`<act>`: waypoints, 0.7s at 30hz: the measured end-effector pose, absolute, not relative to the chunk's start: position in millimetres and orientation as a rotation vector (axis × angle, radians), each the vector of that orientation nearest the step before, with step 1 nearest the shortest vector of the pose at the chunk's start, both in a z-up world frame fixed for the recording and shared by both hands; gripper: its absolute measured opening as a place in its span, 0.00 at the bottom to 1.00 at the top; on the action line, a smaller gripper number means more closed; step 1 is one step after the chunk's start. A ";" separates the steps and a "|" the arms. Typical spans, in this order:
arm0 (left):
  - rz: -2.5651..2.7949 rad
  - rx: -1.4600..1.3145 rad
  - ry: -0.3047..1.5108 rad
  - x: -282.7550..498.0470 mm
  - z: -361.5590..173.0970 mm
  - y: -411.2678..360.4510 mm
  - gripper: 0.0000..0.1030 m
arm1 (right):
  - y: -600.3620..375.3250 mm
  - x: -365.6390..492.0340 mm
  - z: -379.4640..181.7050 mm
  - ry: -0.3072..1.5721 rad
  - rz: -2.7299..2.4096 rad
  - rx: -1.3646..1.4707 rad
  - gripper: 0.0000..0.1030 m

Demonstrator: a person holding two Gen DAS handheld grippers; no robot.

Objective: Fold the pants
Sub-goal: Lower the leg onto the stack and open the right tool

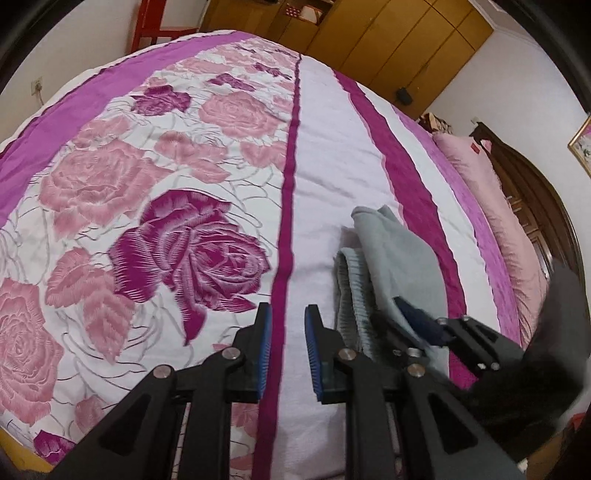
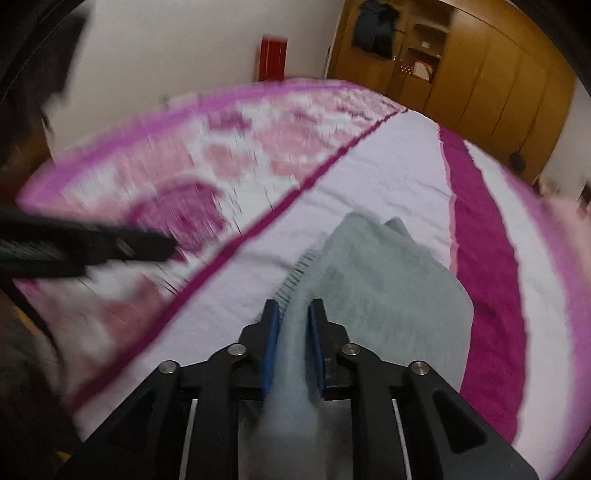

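Folded grey pants [image 1: 399, 258] lie on the white stripe of a floral bedspread [image 1: 325, 155], their ribbed waistband [image 1: 351, 295] along the left side. My left gripper [image 1: 288, 326] hovers just left of them, its blue pads a narrow gap apart with only bedspread showing between. In the right wrist view the pants [image 2: 388, 288] rise in a fold into my right gripper [image 2: 293, 319], whose pads press on the cloth from both sides. That right gripper [image 1: 415, 317] shows over the pants' near right corner. The left gripper [image 2: 159, 245] is a black blur at left.
Pink pillows [image 1: 480, 192] and a dark wooden headboard [image 1: 535, 210] line the bed's right side. A wooden wardrobe [image 2: 498, 74] stands beyond the far end, with a red chair [image 1: 159, 22] by the wall. The rose-patterned bedspread [image 2: 388, 166] spreads wide to the left.
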State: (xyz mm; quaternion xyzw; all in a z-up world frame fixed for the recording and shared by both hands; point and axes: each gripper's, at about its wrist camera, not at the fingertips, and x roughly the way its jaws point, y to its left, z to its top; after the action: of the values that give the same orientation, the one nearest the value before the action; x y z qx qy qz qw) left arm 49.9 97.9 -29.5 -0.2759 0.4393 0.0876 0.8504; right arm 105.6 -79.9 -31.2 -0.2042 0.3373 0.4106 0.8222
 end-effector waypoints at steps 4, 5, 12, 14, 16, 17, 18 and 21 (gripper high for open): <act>0.090 -0.586 0.939 66.3 -24.4 89.5 0.41 | -171.4 116.8 2.3 0.664 0.935 -0.041 0.47; 0.062 -0.588 0.929 72.1 -21.1 86.8 0.45 | -187.5 117.8 4.6 0.649 0.923 0.001 0.52; -0.028 -0.606 0.986 116.7 -31.5 60.6 0.48 | -251.6 139.5 -25.1 0.701 0.764 0.017 0.57; 0.005 -0.568 1.025 124.5 -42.6 49.7 0.48 | -259.6 142.1 -41.7 0.726 0.748 0.051 0.57; 0.003 -0.550 1.039 131.6 -48.3 42.8 0.45 | -262.8 147.3 -53.9 0.777 0.740 0.095 0.57; 0.003 -0.553 1.031 133.5 -48.8 40.7 0.45 | -262.0 149.2 -57.6 0.797 0.752 0.119 0.57; 0.018 -0.538 1.012 134.7 -45.9 37.6 0.42 | -261.3 149.7 -58.5 0.799 0.767 0.128 0.57; 0.052 -0.488 0.988 135.4 -37.1 31.7 0.26 | -258.3 143.5 -58.1 0.755 0.754 0.076 0.57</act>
State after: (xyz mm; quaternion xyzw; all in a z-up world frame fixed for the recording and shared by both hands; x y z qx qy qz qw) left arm 135.4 31.7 -37.1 -0.2319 0.4693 0.0247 0.8517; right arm 143.5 -258.3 -58.1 0.0364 0.3596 0.3593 0.8603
